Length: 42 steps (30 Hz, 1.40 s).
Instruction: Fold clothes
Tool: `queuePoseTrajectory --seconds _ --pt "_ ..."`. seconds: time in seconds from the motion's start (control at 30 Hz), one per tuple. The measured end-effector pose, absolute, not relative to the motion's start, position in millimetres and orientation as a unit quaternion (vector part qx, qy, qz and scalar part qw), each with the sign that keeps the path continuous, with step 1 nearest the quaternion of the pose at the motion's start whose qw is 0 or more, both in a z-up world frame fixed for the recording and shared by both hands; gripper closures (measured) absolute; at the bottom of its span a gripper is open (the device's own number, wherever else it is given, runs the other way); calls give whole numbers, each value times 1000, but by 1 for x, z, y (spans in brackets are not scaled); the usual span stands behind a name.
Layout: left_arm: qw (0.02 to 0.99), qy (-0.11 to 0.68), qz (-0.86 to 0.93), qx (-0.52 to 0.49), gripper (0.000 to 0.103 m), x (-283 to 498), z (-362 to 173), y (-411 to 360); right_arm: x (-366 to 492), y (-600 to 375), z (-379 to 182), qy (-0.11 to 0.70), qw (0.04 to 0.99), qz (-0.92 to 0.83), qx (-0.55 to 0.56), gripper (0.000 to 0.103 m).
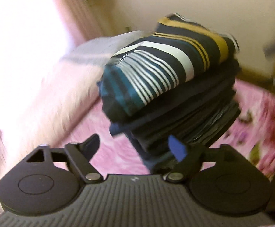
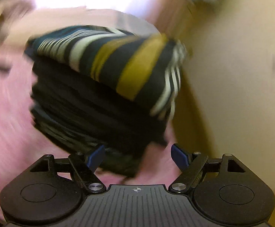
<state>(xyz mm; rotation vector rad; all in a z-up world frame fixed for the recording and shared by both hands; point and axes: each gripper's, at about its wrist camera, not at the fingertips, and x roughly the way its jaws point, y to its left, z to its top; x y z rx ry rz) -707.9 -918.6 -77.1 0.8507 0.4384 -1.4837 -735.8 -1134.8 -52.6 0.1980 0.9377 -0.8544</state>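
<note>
Pink floral bedspread [image 1: 258,117] under folded stack [image 1: 175,98]; cream wall [image 1: 194,3] behind.

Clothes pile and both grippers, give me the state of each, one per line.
Striped shirt: folded, on top of the pile.
Dark clothes: folded, stacked on the pink bedspread.
Left gripper: open, at the pile's base.
Right gripper: open, at the pile's base.

Left gripper [image 1: 136,147] jaws spread wide, nothing between them. Stack of folded clothes [image 1: 175,102] just beyond, on pink floral bedspread [image 1: 114,151] — striped shirt [image 1: 162,68] on top, dark garments beneath. Beige wall [image 1: 194,3] far; view blurred.
</note>
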Motion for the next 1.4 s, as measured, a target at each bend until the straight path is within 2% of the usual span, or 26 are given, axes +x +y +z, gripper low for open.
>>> queuePoseTrajectory --seconds 0.03,0.1,0.13,0.17,0.2,0.27,0.5,0.77,1.0,1.4 --pt "641 220 -644 355 12 -705 -77 -914 -743 -1140 -52 424 796 -405 151 24" --pt "652 273 -632 317 11 -700 -78 -906 -753 -1149 -55 401 778 -414 249 24" --pt "660 291 -625 299 9 -697 -77 -902 -755 -1154 -56 392 770 -410 294 18" --pt "669 303 -616 286 7 -696 -76 -898 -757 -1156 -59 383 762 -406 328 4" --pt "678 315 -606 273 4 -695 -75 -895 -759 -1157 -62 376 754 -401 359 1" --pt "691 329 -590 258 4 -695 -74 -888 -757 -1156 -64 382 748 -390 376 1" --pt "708 352 -559 251 2 -699 -71 -869 -734 -1142 -58 414 768 -359 330 1" --pt "695 358 -577 238 2 -693 -64 -839 -727 -1096 -37 402 778 -373 306 1" --pt "692 303 -612 233 3 -695 -46 -796 -723 -1042 -12 391 781 -395 283 1" --pt "672 330 -610 261 3 -702 -39 -739 -736 -977 10 379 780 -424 262 1"
